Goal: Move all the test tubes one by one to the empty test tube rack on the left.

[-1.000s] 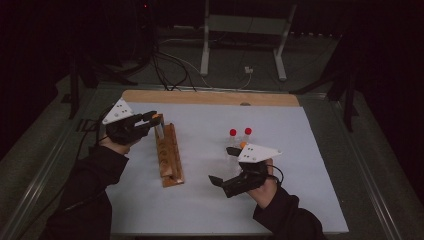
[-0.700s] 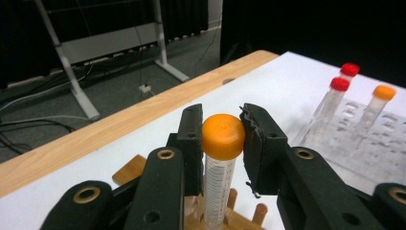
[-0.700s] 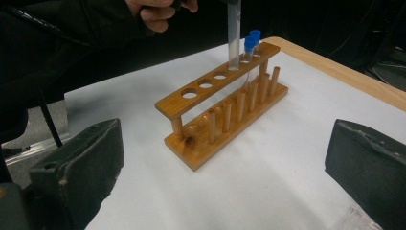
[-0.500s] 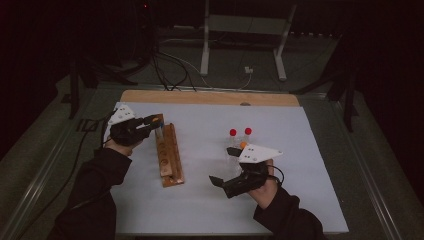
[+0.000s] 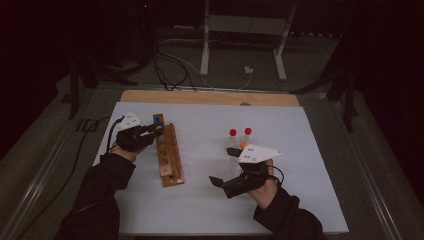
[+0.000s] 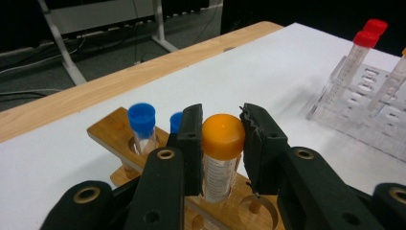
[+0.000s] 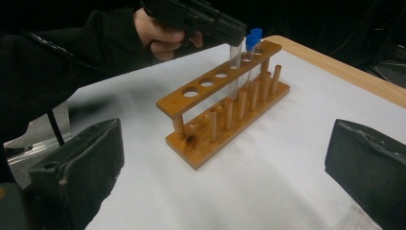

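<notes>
My left gripper (image 6: 222,125) is shut on an orange-capped tube (image 6: 221,158), whose lower end stands in a hole of the wooden rack (image 6: 110,132). Two blue-capped tubes (image 6: 141,120) stand in the holes just beyond it. In the high view the left gripper (image 5: 154,131) is at the far end of the wooden rack (image 5: 169,159). My right gripper (image 5: 223,166) rests on the white sheet to the rack's right, jaws wide open and empty. In the right gripper view its pads (image 7: 81,160) frame the wooden rack (image 7: 225,112), with the left gripper (image 7: 201,21) above it.
A clear plastic rack (image 6: 371,98) holds two red-capped tubes (image 5: 233,133) and an orange-capped one (image 5: 243,145), right beside the right gripper. A white sheet (image 5: 310,165) covers the wooden table (image 5: 210,97). Cables and a metal stand lie on the floor beyond.
The left gripper has come down with the orange-capped tube, lowering it toward the far end of the wooden rack. The right gripper has stayed put.
</notes>
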{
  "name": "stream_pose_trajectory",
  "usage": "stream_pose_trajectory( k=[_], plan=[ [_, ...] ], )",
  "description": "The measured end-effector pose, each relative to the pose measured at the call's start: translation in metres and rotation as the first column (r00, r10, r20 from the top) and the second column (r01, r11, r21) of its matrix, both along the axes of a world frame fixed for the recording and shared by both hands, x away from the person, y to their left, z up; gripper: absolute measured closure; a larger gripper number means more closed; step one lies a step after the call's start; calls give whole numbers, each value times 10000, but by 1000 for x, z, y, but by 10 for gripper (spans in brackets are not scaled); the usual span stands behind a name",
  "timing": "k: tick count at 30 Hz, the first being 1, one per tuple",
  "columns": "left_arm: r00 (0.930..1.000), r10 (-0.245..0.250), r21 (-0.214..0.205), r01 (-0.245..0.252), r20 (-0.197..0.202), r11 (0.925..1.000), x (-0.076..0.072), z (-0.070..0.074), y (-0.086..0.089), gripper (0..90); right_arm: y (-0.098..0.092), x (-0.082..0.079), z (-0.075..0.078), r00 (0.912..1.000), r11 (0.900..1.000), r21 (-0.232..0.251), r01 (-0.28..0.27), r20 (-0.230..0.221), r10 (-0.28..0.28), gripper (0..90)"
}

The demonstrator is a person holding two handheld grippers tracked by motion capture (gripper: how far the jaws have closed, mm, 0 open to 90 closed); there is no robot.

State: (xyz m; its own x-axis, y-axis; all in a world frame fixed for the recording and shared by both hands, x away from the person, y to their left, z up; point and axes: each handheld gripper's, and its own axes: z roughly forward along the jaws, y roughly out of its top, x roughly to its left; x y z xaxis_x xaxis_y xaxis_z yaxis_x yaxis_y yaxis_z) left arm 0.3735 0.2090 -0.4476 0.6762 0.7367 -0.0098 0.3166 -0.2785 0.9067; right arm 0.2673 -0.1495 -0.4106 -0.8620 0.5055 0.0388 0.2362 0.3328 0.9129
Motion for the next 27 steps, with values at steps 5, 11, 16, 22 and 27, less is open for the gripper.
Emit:
stream_pose_trajectory(
  k=[5,11,16,22,27],
  plan=[
    [10000,43,-122,-43,-35,9999,-1,-5,1,719,0,-1,0,10000,10000,-5,-28,17,28,0],
    [10000,14,141,-14,18,9999,-2,-6,0,717,0,-1,1,10000,10000,25,-27,-4,27,0],
    [9999,-124,-160,124,-26,9998,-3,-3,3,628,-3,-1,4,10000,10000,97,14,75,-15,0],
    [9988,-456,-478,465,188,9978,-20,8,5,323,-13,1,14,9993,9993,276,271,258,-278,0],
    [9967,-794,-639,805,191,9947,-38,11,1,101,-33,7,25,9959,9955,469,818,336,-834,0]
  ],
)
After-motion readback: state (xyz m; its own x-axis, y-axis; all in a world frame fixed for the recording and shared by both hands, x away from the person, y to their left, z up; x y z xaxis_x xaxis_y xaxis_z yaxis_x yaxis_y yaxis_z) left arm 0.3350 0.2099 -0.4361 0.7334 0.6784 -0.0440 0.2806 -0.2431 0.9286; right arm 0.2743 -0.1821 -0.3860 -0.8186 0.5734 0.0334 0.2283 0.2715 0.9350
